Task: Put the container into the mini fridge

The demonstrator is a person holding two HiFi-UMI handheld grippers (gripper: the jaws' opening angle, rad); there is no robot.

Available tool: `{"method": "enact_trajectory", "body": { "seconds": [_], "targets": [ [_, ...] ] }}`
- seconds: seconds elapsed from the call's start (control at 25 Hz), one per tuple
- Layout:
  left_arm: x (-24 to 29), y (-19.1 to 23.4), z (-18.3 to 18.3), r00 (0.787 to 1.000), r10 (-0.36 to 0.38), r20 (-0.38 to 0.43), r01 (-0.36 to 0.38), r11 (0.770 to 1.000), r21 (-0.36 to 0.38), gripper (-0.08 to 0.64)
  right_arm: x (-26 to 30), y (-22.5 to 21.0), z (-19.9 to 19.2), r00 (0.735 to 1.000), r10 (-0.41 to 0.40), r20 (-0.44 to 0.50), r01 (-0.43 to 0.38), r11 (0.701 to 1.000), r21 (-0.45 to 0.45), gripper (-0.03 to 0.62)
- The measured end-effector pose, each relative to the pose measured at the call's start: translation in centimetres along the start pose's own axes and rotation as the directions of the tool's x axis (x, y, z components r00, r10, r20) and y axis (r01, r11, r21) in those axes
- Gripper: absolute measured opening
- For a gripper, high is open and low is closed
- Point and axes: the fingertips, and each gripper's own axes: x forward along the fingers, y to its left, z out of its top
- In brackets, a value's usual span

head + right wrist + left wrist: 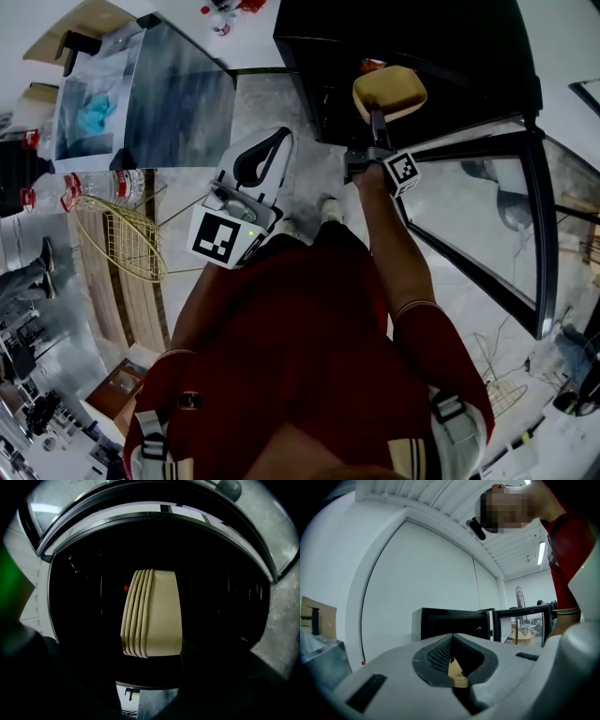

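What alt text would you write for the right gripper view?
A beige ribbed container, clamped between dark jaws, fills the centre, facing the mini fridge's dark open interior. Speckled grey floor shows at the right edge.

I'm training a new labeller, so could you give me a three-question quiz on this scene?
1. What does the right gripper hold?
A) a bottle
B) a beige container
C) nothing
2. True or false: the door of the fridge stands open.
3. Fill in: the jaws of the left gripper are ____ and hold nothing.

Key: 1 B; 2 true; 3 shut.
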Motion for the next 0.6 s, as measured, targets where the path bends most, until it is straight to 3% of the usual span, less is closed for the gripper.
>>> {"method": "enact_trajectory", "body": {
  "seconds": [0.6],
  "targets": [
    [0.3, 0.5, -0.3, 1.0, 0.007, -0.016, -0.007, 1.0, 0.0, 0.006, 1.1, -0.2, 0.4, 1.0, 0.019, 0.0, -0.019, 1.0, -0.015, 0.373]
  ]
}}
